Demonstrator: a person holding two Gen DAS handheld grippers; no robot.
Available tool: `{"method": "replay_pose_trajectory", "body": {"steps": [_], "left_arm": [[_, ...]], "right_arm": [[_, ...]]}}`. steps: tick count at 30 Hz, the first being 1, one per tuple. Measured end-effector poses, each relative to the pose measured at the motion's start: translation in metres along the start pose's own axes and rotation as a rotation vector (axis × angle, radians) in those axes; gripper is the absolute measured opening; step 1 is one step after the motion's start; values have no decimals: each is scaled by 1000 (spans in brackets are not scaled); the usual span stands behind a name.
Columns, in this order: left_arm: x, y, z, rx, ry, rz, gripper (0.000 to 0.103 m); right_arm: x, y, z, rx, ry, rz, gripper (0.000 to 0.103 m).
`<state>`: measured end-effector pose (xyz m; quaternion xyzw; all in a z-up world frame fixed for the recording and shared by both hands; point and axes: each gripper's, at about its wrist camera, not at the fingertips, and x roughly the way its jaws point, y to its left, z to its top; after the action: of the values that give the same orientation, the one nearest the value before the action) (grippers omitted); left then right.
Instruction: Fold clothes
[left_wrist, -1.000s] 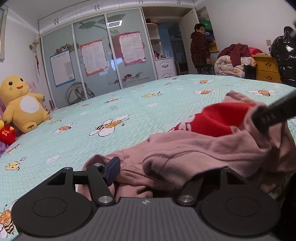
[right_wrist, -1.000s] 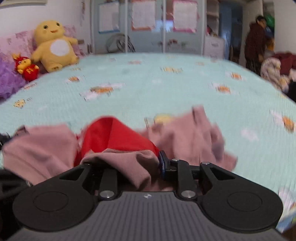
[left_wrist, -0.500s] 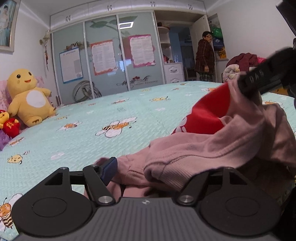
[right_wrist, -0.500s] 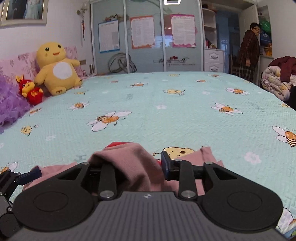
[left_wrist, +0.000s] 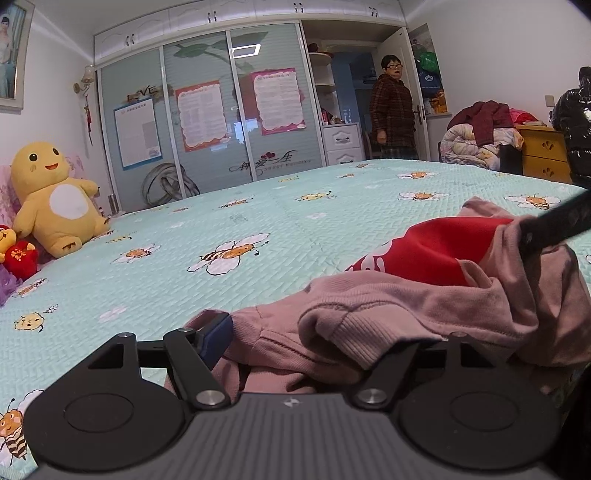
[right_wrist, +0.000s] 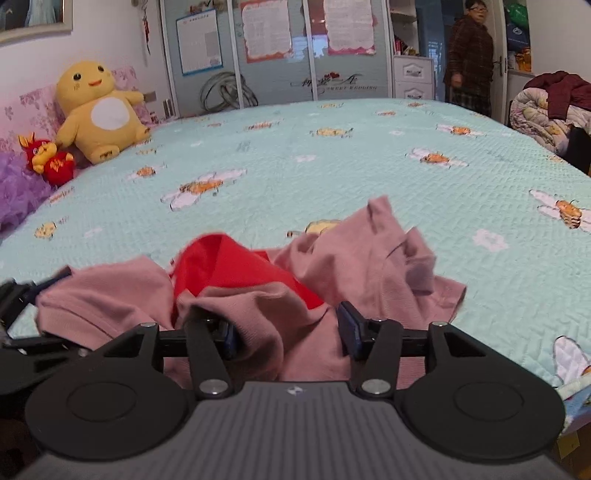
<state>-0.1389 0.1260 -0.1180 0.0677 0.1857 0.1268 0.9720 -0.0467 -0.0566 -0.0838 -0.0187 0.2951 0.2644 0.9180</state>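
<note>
I count one pink garment with one red part, bunched on the one bed. Two tools show: my left tool and my right tool. Beside the bed's head sit two plush toys: one yellow plush, one small red plush. Beyond the bed I count three posters on the wardrobe doors, one person and one quilt pile.

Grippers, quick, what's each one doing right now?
Left gripper: jaws wide, pink garment draped between them; grip cannot be told.
Right gripper: jaws apart, same garment bunched between; grip cannot be told.
</note>
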Motion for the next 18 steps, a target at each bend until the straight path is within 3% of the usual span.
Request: {"method": "replay_pose_trajectory", "body": {"steps": [3, 18], "left_arm": [[0, 0, 0, -1, 1, 1, 74], [-3, 0, 1, 0, -22, -1, 74]], "right_arm": [[-12, 4, 3, -33, -30, -4, 68], [-5, 4, -3, -36, -11, 9, 68]]}}
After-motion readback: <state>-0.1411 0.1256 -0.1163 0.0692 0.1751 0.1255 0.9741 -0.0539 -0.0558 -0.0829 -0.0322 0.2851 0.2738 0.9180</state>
